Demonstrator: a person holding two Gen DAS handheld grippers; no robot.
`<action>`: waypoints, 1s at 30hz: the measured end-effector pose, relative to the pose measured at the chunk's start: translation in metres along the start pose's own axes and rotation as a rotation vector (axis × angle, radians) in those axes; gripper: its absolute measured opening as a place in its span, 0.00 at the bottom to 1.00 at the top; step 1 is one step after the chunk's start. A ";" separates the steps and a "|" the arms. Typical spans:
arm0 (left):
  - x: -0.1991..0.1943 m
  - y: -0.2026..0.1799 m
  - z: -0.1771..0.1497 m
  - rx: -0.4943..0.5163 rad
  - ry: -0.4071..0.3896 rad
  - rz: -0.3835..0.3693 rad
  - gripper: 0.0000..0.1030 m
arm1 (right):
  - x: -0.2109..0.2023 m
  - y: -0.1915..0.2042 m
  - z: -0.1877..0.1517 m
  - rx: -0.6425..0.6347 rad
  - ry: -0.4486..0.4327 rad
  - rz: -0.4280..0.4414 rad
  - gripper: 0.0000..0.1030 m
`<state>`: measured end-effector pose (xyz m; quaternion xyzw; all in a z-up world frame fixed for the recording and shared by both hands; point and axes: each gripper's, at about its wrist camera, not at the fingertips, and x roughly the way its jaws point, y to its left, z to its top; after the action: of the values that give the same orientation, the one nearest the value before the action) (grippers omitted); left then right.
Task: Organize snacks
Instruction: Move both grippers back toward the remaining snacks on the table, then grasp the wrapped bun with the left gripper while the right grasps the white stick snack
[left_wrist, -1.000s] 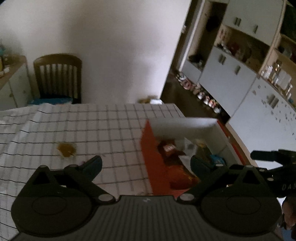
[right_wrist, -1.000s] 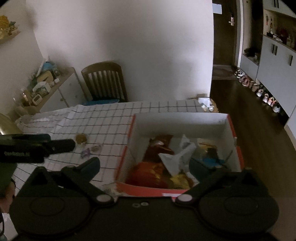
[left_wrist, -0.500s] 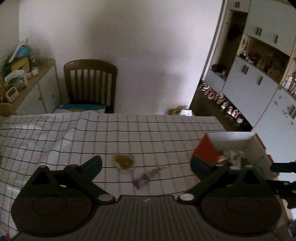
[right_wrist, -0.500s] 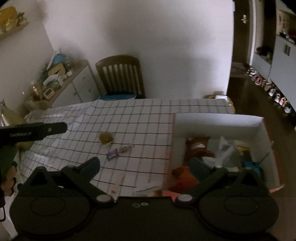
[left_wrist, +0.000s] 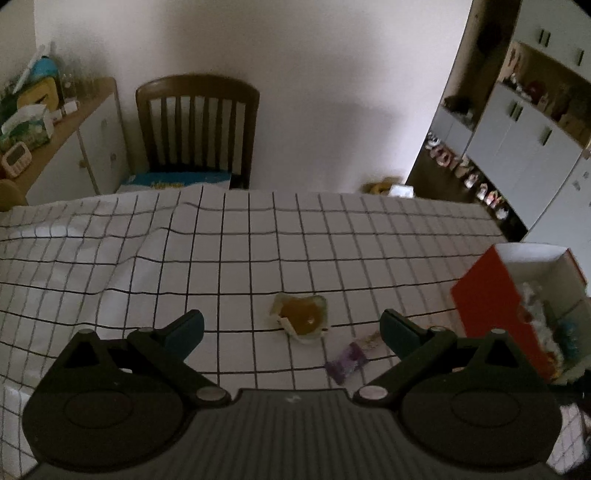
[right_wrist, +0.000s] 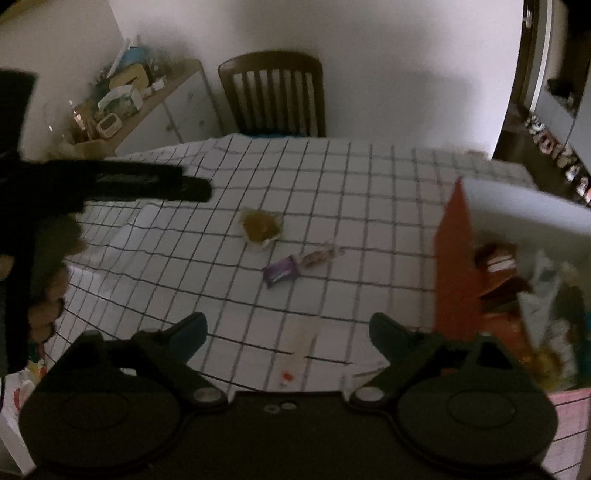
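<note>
The left gripper (left_wrist: 291, 325) is hanging above the counter (left_wrist: 229, 251) with its jaws spread wide and nothing between them. Its fingertips (left_wrist: 186, 325) are sitting clear of the checked cloth, and no snack is touching them. The right gripper (right_wrist: 286, 328) is likewise gaping wide and carrying nothing, hovering over the near edge of the counter.

A yellow-brown snack in a clear wrapper (left_wrist: 301, 317) is lying near the middle of the counter, framed between the left gripper's open jaws but well ahead of them. Just beside it, toward the right edge, a purple-wrapped candy (left_wrist: 347, 362) is resting on the cloth, and a small speckled wrapped piece (right_wrist: 319, 255) is lying next to that, almost touching it. A flat pale sachet (right_wrist: 297, 350) is sitting close to the near edge, between the right gripper's fingers in that view.

A red box with a white inside (left_wrist: 491, 295) is standing at the right edge of the counter, holding a heap of packets; the individual packets inside are too blurred to tell apart.

From the right wrist, the left gripper is showing as a dark shape stretching in over the left side of the counter, with the person's hand (right_wrist: 48, 295) gripping it below. A wooden chair (left_wrist: 195, 125) is standing at the far edge.
</note>
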<state>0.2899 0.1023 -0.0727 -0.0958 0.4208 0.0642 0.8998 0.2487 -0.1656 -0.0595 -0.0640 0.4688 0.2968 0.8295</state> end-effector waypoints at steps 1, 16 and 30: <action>0.008 0.002 0.000 -0.005 0.012 0.000 0.99 | 0.006 0.002 -0.001 0.005 0.008 0.002 0.90; 0.107 0.003 0.004 -0.034 0.138 0.029 0.99 | 0.082 -0.008 -0.009 0.049 0.156 -0.049 0.65; 0.137 -0.010 -0.007 0.030 0.134 0.060 0.98 | 0.095 0.003 -0.018 -0.004 0.178 -0.081 0.35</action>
<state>0.3741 0.0959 -0.1808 -0.0737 0.4836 0.0785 0.8686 0.2704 -0.1290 -0.1462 -0.1105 0.5373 0.2571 0.7956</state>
